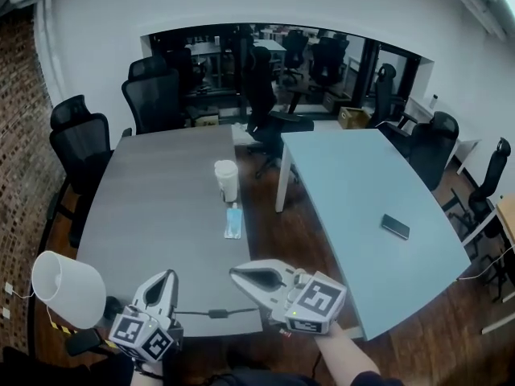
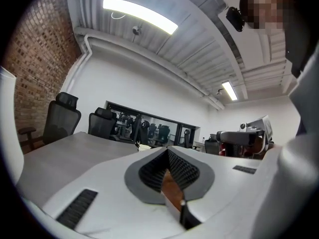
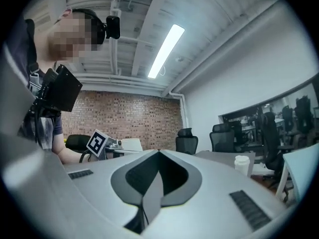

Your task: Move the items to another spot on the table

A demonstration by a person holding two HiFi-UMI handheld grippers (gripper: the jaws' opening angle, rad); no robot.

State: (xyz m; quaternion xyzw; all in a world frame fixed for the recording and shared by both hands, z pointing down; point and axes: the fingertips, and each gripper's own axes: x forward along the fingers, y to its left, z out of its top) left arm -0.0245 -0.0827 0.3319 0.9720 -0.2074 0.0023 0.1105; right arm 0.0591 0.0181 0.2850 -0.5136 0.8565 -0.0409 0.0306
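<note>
Head view: left gripper (image 1: 168, 274) and right gripper (image 1: 236, 272) empty, fingers together. Risk: reaching unopened could topple tall white lidded cup (image 1: 227, 179) on grey tabletop (image 1: 153, 207).

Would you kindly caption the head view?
Shut, empty left gripper and right gripper before a cup and blue packet on grey table.

A black office chair (image 1: 80, 139) stands near the brick wall (image 1: 20, 127); a white lampshade (image 1: 68, 288) shows lower left; a cardboard box (image 1: 352, 117) sits farther back.
</note>
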